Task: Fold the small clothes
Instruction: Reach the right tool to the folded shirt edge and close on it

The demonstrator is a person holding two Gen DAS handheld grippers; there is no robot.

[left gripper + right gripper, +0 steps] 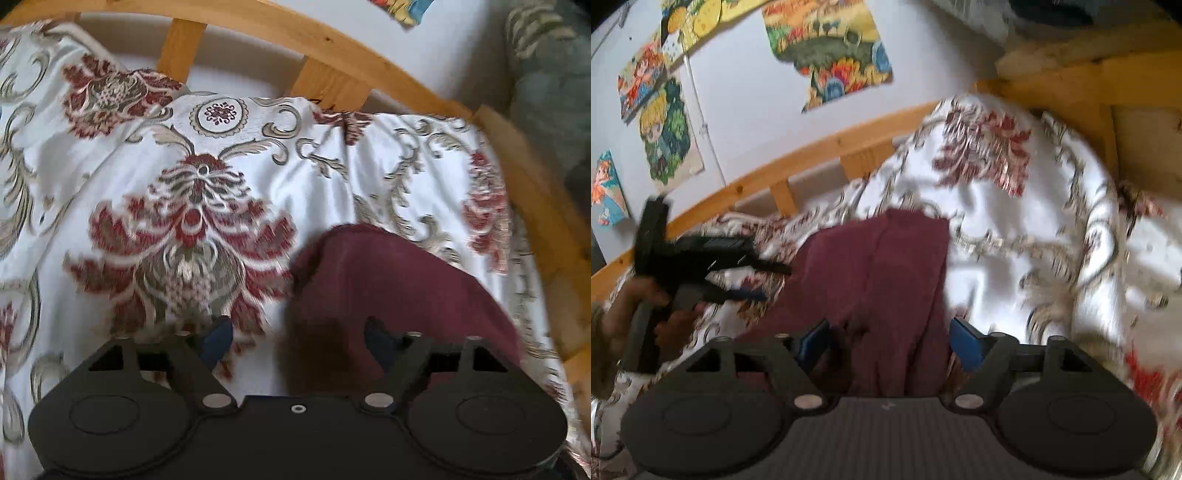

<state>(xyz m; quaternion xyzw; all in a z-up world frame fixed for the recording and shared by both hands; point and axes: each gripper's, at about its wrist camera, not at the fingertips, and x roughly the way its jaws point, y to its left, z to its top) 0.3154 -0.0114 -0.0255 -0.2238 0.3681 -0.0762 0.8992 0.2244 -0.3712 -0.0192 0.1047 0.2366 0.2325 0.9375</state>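
Both tongs spread wide, nothing gripped

The maroon garment (pixel 886 280) lies folded on the flowered bedspread (pixel 1015 240). The right gripper (pixel 890 347) straddles its near edge, while the left gripper (pixel 299 332) hangs by its side. Judging by the rumpled bedding, a careless pinch could grab the bedspread too or undo the fold.

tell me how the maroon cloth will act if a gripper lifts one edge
The maroon cloth probably droops: it lies limp with soft creases. It looks light and thin. It may drag on the bedspread rather than slide.
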